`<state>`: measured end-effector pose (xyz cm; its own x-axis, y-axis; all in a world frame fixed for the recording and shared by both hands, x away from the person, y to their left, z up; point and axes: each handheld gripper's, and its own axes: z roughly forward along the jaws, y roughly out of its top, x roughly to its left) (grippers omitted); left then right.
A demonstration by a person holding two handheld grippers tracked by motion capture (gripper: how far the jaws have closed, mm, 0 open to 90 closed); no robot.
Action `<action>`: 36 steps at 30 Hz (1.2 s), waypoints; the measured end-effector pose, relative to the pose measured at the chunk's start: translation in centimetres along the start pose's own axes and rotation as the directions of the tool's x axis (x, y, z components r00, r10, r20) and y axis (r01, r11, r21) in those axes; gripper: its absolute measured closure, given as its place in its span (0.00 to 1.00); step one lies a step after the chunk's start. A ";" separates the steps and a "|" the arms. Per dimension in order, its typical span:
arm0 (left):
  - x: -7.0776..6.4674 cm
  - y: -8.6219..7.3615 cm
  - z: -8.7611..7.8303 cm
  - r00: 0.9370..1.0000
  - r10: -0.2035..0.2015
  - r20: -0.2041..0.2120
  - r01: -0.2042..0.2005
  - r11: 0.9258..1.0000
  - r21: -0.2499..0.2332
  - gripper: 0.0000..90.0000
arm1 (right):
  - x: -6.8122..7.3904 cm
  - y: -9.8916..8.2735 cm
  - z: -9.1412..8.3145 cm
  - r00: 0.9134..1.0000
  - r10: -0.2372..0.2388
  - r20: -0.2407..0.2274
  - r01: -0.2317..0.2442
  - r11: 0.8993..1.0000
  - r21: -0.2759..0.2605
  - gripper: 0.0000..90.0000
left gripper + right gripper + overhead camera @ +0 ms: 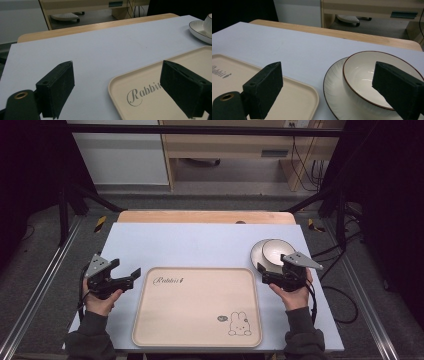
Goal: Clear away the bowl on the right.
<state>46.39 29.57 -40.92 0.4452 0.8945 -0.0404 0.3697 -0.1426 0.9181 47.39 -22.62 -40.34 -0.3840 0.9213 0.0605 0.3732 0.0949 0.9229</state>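
item under inspection: the bowl (278, 251), white with a thin dark rim, sitting on a white plate (256, 255) at the right side of the table (200, 242), just beyond the far right corner of the cream tray (197, 305).

handling, in my judgement: the bowl looks like glazed ceramic, so stiff, fairly heavy for its size, slick under the pads and liable to chip or crack if knocked against the plate. it appears to rest loose on the plate, so a careless lift may drag or rattle the plate. i would take hold across the near rim wall, one jaw inside and one outside, and lift straight up.

right tongs (266, 272): open, holding nothing. in the right gripper view the bowl (377, 80) lies just ahead, offset toward the right jaw, which stands over its near rim; the left jaw stands over the tray corner (309, 96). i cannot tell whether any jaw touches the bowl.

left tongs (126, 272): open, empty, at the tray's left far corner, well apart from the bowl. in the left gripper view the plate (198, 28) sits far off at the right edge.
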 end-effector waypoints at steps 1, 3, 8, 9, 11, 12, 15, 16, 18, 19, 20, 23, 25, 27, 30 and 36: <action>0.0 0.0 0.0 1.000 -0.002 0.000 0.002 1.000 0.001 0.13 | -0.2 0.1 -0.1 1.000 0.006 0.008 -0.006 1.000 -0.003 0.11; 0.0 0.0 0.0 1.000 -0.002 0.000 0.002 1.000 0.000 0.13 | -0.5 0.1 -0.2 1.000 0.009 0.022 -0.009 1.000 -0.002 0.12; 0.1 0.0 0.0 1.000 -0.003 0.001 0.003 1.000 -0.001 0.13 | -1.0 0.3 -0.4 0.999 0.017 0.038 -0.017 1.000 0.000 0.14; 0.1 0.0 -0.1 1.000 -0.003 -0.001 0.003 1.000 0.000 0.13 | -1.3 0.4 -0.5 0.999 0.022 0.045 -0.022 1.000 -0.004 0.14; 0.1 0.0 -0.1 1.000 -0.003 -0.002 0.003 1.000 0.000 0.13 | -1.5 0.4 -0.6 0.998 0.029 0.050 -0.029 1.000 -0.004 0.15; 0.1 0.0 -0.1 1.000 -0.003 -0.002 0.003 1.000 0.000 0.13 | -1.5 0.4 -0.6 0.998 0.029 0.050 -0.029 1.000 -0.004 0.15; 0.2 0.0 -0.1 1.000 -0.002 -0.001 0.002 1.000 -0.001 0.13 | -1.9 0.5 -0.4 0.997 0.042 0.065 -0.043 0.999 0.002 0.15; 0.2 0.0 -0.1 1.000 -0.003 -0.001 0.003 1.000 -0.001 0.13 | -2.0 0.6 -0.4 0.997 0.041 0.065 -0.041 0.999 0.005 0.15; 0.2 0.0 -0.1 1.000 -0.004 -0.001 0.004 1.000 -0.002 0.13 | -2.2 0.6 -0.2 0.997 0.038 0.069 -0.039 0.999 0.011 0.15; 0.2 0.0 -0.2 1.000 -0.005 -0.001 0.005 1.000 -0.003 0.13 | -2.3 0.7 -0.1 0.997 0.040 0.071 -0.041 0.999 0.015 0.15; 0.2 0.0 -0.2 1.000 -0.003 -0.002 0.003 1.000 -0.003 0.13 | -2.5 0.7 0.0 0.996 0.038 0.075 -0.040 0.999 0.018 0.16; 0.2 0.0 -0.2 1.000 0.002 -0.002 -0.002 1.000 0.000 0.13 | -3.2 0.9 0.1 0.995 0.050 0.088 -0.052 0.998 0.019 0.17; 0.1 0.0 -0.1 1.000 0.003 -0.001 -0.003 1.000 0.002 0.13 | -3.5 1.1 0.3 0.994 0.061 0.094 -0.063 0.998 0.019 0.18; 0.1 0.0 -0.1 1.000 0.003 -0.001 -0.003 1.000 0.002 0.13 | -3.8 1.3 0.4 0.993 0.059 0.105 -0.061 0.998 0.022 0.19; 0.1 0.0 -0.1 1.000 0.003 -0.002 -0.003 1.000 0.004 0.13 | -4.0 1.5 0.5 0.992 0.065 0.108 -0.068 0.997 0.023 0.20; 0.0 0.0 -0.1 1.000 0.009 -0.002 -0.009 1.000 0.007 0.13 | -4.7 1.9 0.8 0.989 0.081 0.125 -0.086 0.996 0.030 0.23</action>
<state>46.34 29.63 -40.93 0.4468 0.8941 -0.0312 0.3716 -0.1537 0.9156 50.53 -26.45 -39.20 -0.2441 0.9658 0.0873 0.4299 0.0271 0.9025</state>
